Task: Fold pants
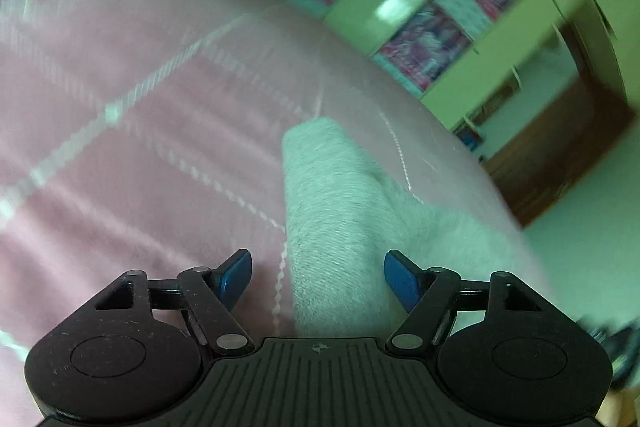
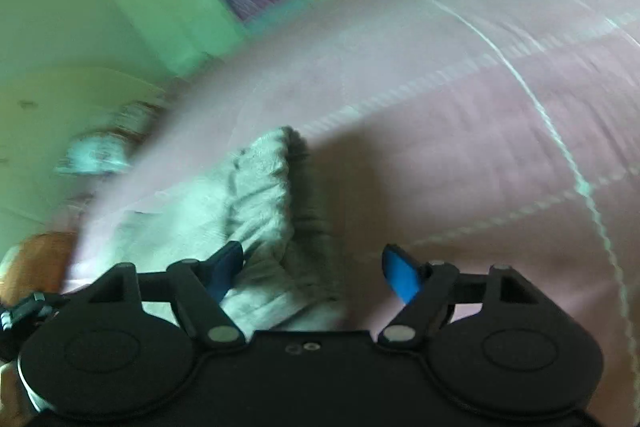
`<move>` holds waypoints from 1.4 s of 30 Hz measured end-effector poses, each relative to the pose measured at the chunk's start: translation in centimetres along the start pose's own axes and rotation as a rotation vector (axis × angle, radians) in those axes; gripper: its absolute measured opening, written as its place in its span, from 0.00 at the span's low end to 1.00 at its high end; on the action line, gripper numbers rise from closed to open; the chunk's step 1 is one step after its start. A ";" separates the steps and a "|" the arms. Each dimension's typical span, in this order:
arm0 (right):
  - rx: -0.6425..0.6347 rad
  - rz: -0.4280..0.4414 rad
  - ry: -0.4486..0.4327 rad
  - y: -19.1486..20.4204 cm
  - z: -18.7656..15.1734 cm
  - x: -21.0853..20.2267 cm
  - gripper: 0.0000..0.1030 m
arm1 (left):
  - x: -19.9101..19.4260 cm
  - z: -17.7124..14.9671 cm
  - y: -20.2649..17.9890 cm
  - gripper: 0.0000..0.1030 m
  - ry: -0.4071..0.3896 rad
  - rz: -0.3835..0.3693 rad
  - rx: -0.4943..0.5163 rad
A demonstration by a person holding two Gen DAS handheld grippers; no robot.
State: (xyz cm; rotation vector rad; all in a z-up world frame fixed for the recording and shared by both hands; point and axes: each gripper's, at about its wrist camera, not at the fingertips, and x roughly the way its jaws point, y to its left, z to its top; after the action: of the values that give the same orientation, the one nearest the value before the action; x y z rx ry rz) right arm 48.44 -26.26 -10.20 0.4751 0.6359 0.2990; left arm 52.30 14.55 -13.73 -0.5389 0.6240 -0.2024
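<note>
A pink bed cover (image 1: 120,155) with thin white quilted lines fills most of what I see from both wrists, spread over the bed and blurred in places. Behind it stands a green wardrobe (image 1: 452,39) with dark patterned panels, and a brown wooden door (image 1: 560,155) shows at the right of my left view.

The pants (image 1: 336,211), pale grey and fuzzy, lie on the bed cover. From my left wrist one leg runs away from me as a long folded strip, and more fabric spreads off to the right. From my right wrist I see the gathered, bunched waist end (image 2: 268,187).

My left gripper (image 1: 318,277) has its jaws apart, with the leg lying between the blue fingertips. My right gripper (image 2: 312,273) also has its jaws apart, the left fingertip against the bunched cloth.
</note>
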 end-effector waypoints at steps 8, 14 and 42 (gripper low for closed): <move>-0.096 -0.149 0.099 2.1 -1.5 0.2 0.84 | -1.5 -1.4 -4.8 0.89 -0.003 0.348 0.369; -0.135 -0.147 0.044 2.7 -2.5 -8.5 0.94 | -11.1 -5.7 -5.3 0.93 -0.046 0.359 0.370; -0.363 -0.213 -0.062 18.4 -18.7 -35.6 0.94 | -42.0 -24.4 -18.5 1.00 -0.177 0.226 0.423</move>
State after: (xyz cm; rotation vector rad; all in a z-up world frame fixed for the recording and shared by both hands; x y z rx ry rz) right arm 7.16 -18.91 3.65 0.0668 0.5511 0.1907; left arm 3.72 2.93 0.61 -0.0751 0.4477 -0.0682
